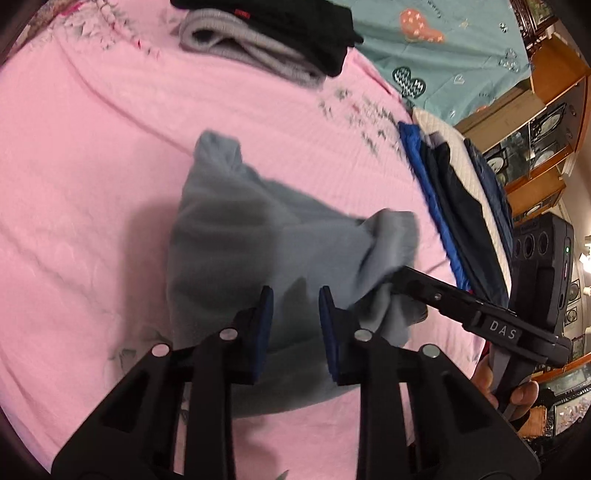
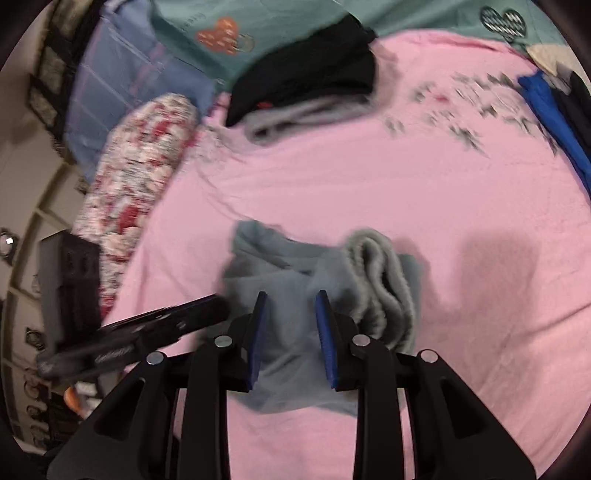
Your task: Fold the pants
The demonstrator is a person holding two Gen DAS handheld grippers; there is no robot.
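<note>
Grey-blue pants lie bunched on the pink bedsheet. In the right wrist view the pants show a rolled ribbed waistband at their right side. My left gripper is open just above the near part of the pants, with nothing between its pads. My right gripper is open over the pants too, empty. The right gripper's fingers also show in the left wrist view, touching the pants' raised right fold. The left gripper's fingers show at the pants' left edge in the right wrist view.
A folded stack of black and grey clothes lies at the far side of the bed. A stack of blue and dark folded clothes lies on the right. A floral bolster lies along the left edge. A teal blanket covers the back.
</note>
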